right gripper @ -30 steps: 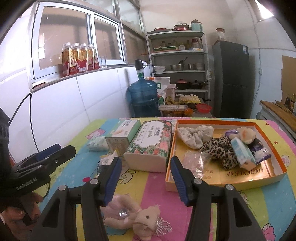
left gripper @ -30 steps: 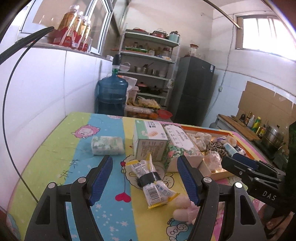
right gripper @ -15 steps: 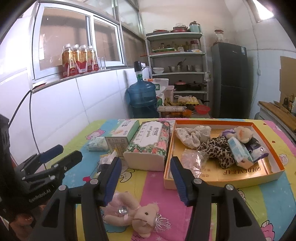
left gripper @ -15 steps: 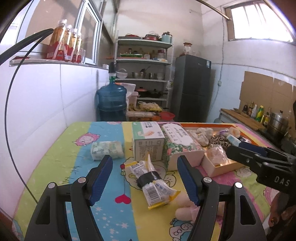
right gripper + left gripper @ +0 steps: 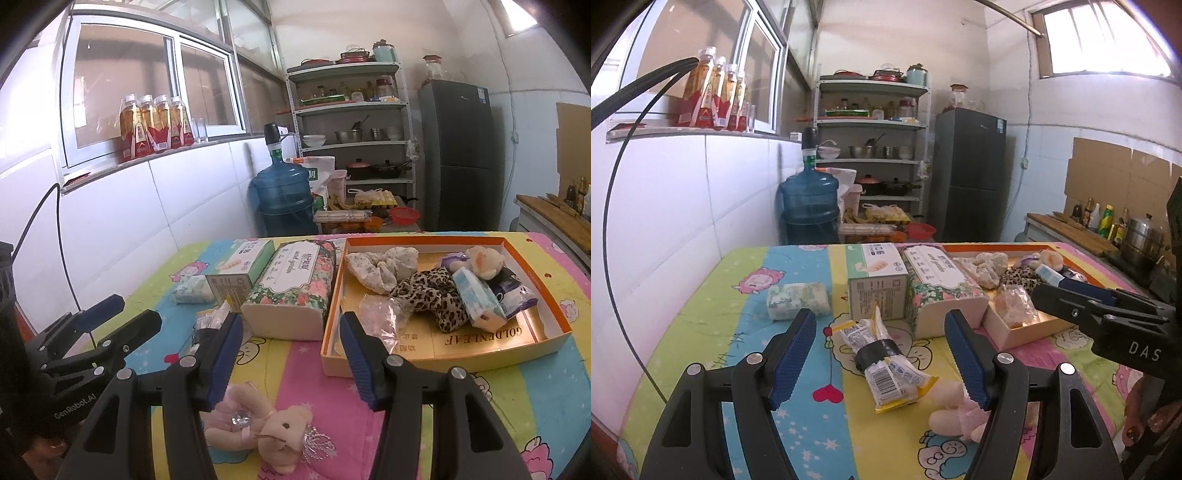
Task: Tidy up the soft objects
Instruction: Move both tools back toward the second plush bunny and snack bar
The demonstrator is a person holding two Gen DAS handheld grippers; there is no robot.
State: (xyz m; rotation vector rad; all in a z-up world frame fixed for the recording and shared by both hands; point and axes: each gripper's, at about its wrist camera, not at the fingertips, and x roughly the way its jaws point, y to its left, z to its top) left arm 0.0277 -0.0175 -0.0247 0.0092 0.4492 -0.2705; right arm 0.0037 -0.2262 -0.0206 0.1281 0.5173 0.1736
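An orange box (image 5: 532, 343) holds soft things: a leopard scrunchie (image 5: 432, 291), a pale cloth (image 5: 380, 266), a tissue pack (image 5: 476, 299) and a plush (image 5: 484, 258). A pink plush bear (image 5: 266, 428) lies on the table below my open, empty right gripper (image 5: 291, 362). My left gripper (image 5: 882, 365) is open and empty above a taped snack bundle (image 5: 882, 362). The bear also shows in the left wrist view (image 5: 956, 413). A small wrapped pack (image 5: 798, 301) lies at the left.
A floral tissue box (image 5: 295, 291) and a green-white carton (image 5: 240, 269) stand left of the orange box. The table (image 5: 701, 317) has a colourful cartoon cloth. A white tiled wall runs along the left. A water jug (image 5: 810, 206), shelves and fridge stand behind.
Both grippers have tilted up and drawn back slightly; the table objects sit lower in view. Nothing was grasped or moved.
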